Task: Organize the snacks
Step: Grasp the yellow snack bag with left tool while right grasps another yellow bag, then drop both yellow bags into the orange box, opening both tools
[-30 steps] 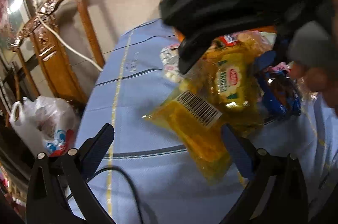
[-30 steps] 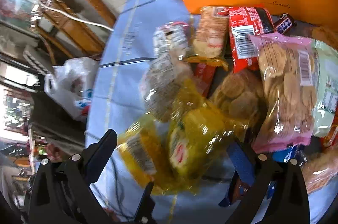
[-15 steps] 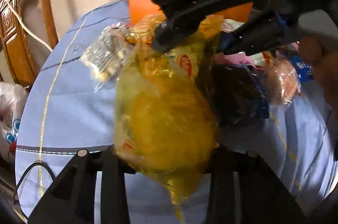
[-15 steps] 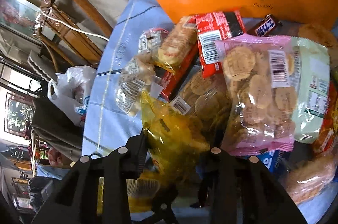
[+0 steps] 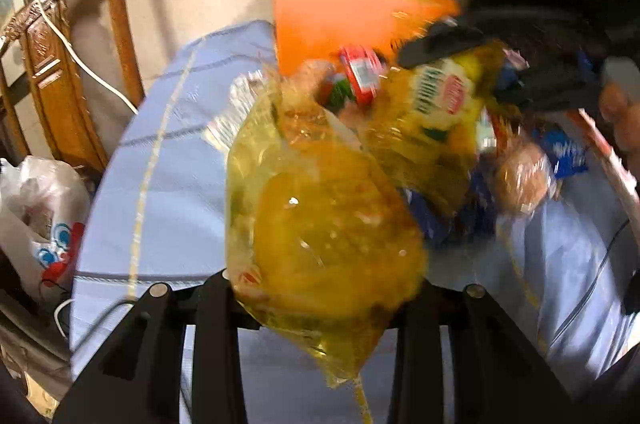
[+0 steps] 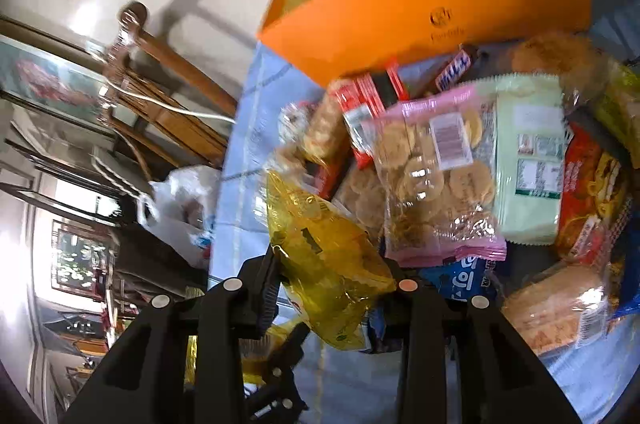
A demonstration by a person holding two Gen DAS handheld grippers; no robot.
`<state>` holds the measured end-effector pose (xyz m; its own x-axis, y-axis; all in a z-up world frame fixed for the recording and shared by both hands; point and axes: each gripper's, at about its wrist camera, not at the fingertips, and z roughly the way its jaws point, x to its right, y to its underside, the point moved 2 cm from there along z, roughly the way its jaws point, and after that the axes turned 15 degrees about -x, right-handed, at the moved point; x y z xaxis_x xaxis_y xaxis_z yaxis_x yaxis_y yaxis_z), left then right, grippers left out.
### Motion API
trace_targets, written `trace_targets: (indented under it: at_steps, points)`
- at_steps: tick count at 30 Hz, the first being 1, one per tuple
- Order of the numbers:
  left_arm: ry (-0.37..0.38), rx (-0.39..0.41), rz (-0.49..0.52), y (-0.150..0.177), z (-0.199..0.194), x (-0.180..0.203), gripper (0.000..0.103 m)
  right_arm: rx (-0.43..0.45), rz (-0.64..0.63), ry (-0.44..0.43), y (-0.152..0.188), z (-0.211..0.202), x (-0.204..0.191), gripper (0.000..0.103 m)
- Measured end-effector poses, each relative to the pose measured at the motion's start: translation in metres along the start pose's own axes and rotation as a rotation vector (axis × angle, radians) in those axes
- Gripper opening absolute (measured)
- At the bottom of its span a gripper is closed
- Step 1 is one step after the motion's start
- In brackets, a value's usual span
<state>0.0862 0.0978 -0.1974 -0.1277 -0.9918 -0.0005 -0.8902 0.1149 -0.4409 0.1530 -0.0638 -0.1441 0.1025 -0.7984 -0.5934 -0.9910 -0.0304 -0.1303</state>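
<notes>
The left gripper is clamping the lower end of a translucent yellow plastic snack bag, holding it above the blue striped cloth-covered surface. The right gripper is pinching a second crinkled yellow snack bag between its narrowed fingers, just in front of a heap of wrapped biscuits and sweets, among them a pink-edged clear packet of round biscuits. An open orange cardboard box is standing on the surface right behind the heap.
</notes>
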Motion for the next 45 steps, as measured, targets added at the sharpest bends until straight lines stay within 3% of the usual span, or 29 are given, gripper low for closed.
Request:
trace_targets:
  at_steps: [4,6,9,15,19,22,28,29,30,32,35,38,42,45]
  points:
    - [-0.047,0.034,-0.058,-0.028,-0.030,0.003,0.033,0.111,-0.021,0.036,-0.009,-0.051,-0.004,0.036]
    - [-0.062,0.069,-0.192,-0.062,-0.046,-0.004,0.033,0.192,-0.049,0.095,-0.018,-0.077,-0.006,0.036]
    - [-0.041,0.098,-0.299,-0.122,-0.061,-0.004,0.033,0.316,-0.060,0.152,-0.042,-0.123,-0.003,0.037]
    - [-0.090,0.178,-0.217,-0.242,-0.071,0.021,0.033,0.459,-0.150,0.356,-0.118,-0.186,0.002,0.037]
    - [-0.113,0.149,-0.161,-0.297,-0.047,0.028,0.033,0.459,-0.159,0.387,-0.162,-0.187,0.014,0.037]
    - [-0.142,0.133,-0.128,-0.317,-0.027,0.034,0.033,0.444,-0.150,0.393,-0.184,-0.177,0.031,0.037]
    - [-0.125,0.099,-0.095,-0.324,0.006,0.042,0.034,0.398,-0.111,0.378,-0.205,-0.151,0.061,0.037]
    - [-0.113,0.098,-0.087,-0.323,0.008,0.046,0.044,0.393,-0.110,0.380,-0.208,-0.149,0.062,0.039]
    - [-0.108,0.097,-0.079,-0.324,0.011,0.043,0.091,0.389,-0.107,0.391,-0.211,-0.146,0.064,0.063]
    - [-0.143,0.107,-0.058,-0.322,0.010,0.051,0.099,0.408,-0.081,0.431,-0.211,-0.146,0.065,0.100]
    - [-0.198,0.126,0.009,-0.309,0.008,0.058,0.099,0.410,-0.069,0.422,-0.202,-0.154,0.069,0.100]
    - [-0.178,0.115,0.009,-0.292,0.001,0.051,0.099,0.411,-0.061,0.432,-0.181,-0.162,0.068,0.100]
    - [-0.107,0.108,-0.014,-0.253,-0.025,0.038,0.099,0.431,-0.042,0.520,-0.123,-0.177,0.073,0.100]
    - [-0.084,0.095,0.029,-0.206,-0.036,0.040,0.099,0.404,-0.012,0.560,-0.070,-0.177,0.085,0.100]
